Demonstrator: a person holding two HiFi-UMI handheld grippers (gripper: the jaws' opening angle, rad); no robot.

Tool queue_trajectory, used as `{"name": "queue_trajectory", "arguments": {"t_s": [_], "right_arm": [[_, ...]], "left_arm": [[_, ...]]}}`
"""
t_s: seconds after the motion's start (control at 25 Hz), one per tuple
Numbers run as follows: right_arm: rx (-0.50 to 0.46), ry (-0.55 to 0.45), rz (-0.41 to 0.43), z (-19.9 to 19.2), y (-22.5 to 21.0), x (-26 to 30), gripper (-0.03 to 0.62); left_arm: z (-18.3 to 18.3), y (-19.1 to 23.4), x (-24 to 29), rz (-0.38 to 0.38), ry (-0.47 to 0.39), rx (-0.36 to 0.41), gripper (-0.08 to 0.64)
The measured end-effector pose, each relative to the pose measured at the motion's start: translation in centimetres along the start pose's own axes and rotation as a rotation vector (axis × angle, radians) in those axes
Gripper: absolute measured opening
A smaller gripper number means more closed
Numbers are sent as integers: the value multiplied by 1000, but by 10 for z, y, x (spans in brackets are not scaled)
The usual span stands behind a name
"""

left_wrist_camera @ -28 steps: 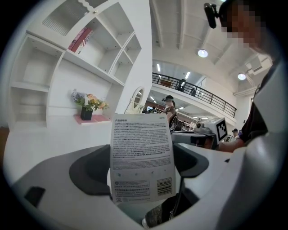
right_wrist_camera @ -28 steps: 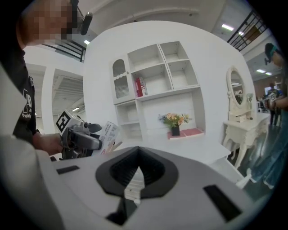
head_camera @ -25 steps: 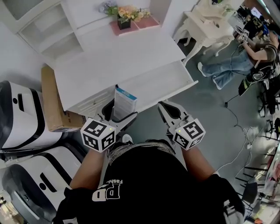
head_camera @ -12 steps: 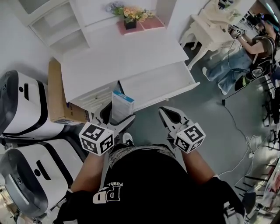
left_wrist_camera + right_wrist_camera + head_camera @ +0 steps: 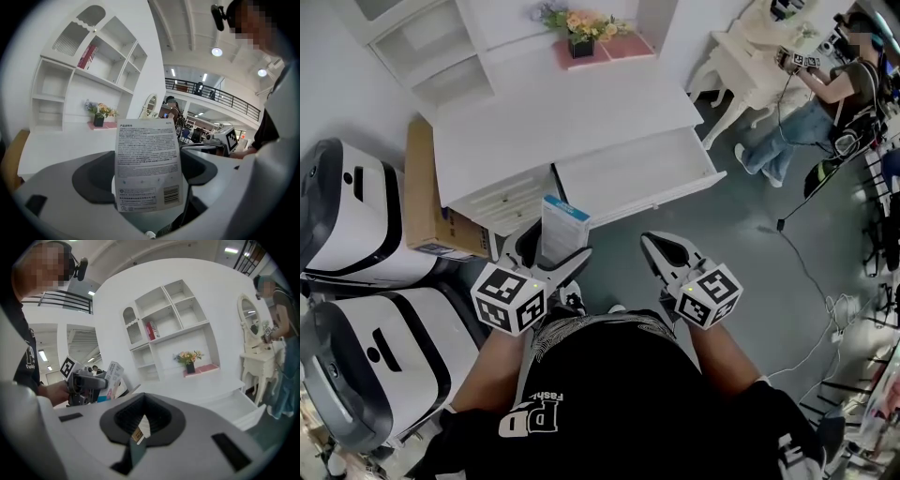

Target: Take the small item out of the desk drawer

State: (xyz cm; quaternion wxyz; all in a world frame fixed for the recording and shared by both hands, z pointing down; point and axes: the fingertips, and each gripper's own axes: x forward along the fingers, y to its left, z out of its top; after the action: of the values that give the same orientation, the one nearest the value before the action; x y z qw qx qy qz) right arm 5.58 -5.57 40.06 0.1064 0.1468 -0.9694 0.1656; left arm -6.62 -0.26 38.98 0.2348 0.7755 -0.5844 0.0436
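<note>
Both grippers hover before the white wooden desk (image 5: pixel 562 122), its drawer (image 5: pixel 637 178) open. Left gripper (image 5: pixel 551 257) clamps an upright white-and-blue printed carton (image 5: pixel 563 223); right gripper (image 5: pixel 654 246) jaws together.

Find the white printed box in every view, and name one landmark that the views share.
Head view: the box is centre-left, upright in the left hand-held gripper.
Left gripper view: the box is in the centre, clamped between the jaws.
Right gripper view: the box is at the left, at mid-height.
Shared landmark: the flower pot at the back of the desk.
</note>
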Motion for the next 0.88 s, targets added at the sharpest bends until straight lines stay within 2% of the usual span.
{"name": "queue_trajectory", "arguments": {"t_s": [0.88], "right_arm": [[-13,34,11,-13,6,-16,6]], "left_arm": [[-14,-30,-6,4,20,17,425]]}}
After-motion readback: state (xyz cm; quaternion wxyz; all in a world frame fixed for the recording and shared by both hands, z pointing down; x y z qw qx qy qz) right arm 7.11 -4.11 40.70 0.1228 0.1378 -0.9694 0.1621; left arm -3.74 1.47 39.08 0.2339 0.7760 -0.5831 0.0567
